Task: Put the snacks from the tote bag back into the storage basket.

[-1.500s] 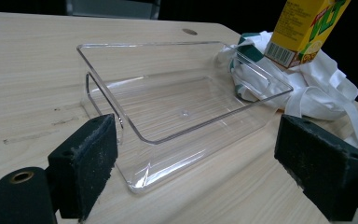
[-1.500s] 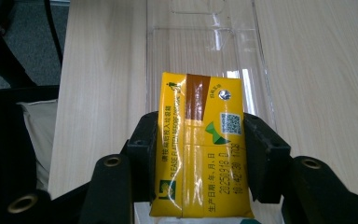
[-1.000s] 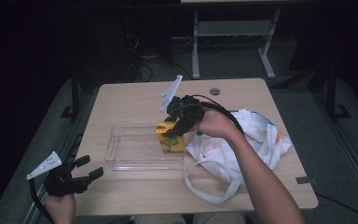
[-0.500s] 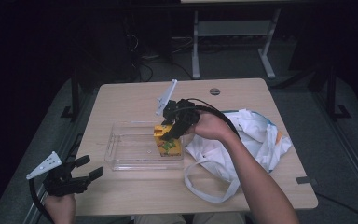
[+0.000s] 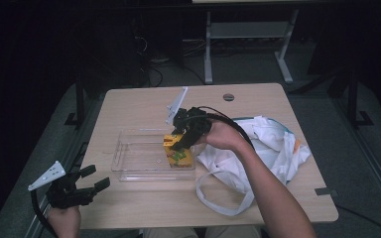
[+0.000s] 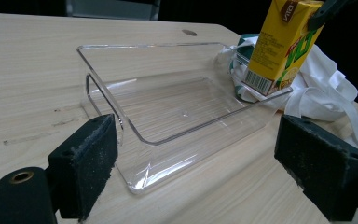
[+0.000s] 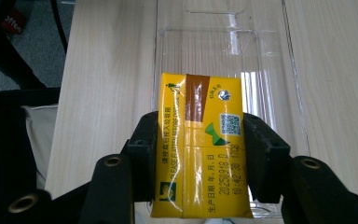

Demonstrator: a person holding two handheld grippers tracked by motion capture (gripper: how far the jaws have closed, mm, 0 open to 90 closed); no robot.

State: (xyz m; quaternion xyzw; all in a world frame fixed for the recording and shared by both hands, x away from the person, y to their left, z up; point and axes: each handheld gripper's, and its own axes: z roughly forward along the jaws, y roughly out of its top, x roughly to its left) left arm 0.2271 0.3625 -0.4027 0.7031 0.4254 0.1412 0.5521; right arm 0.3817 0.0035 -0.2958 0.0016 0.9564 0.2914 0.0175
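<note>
The right hand-held gripper (image 7: 198, 154) pinches a yellow rectangular drink carton (image 7: 199, 154) across its narrow sides; both black foam pads (image 7: 145, 144) press flat against the carton's printed faces, so the jaws are held apart by the carton's width alone. In the high view this right hand-held gripper (image 5: 182, 143) holds the carton (image 5: 177, 154) upright at the right end of a clear rectangular plastic tray (image 5: 129, 161), which lies on the pale wooden bench (image 5: 129, 104). From the left gripper view the carton (image 6: 284, 44) is tilted a little, its lower corner at or just above the tray's far rim (image 6: 158, 140); whether it touches the tray's floor cannot be told. The tray holds nothing else.

The left hand-held gripper (image 5: 92, 182) is at the near left corner of the bench, its jaws spread wide with nothing between the pads (image 6: 86, 163), pointing toward the tray and well apart from it.

A crumpled white cloth bag with long loop handles (image 5: 273, 148) lies on the bench just beside the tray's right end.
</note>
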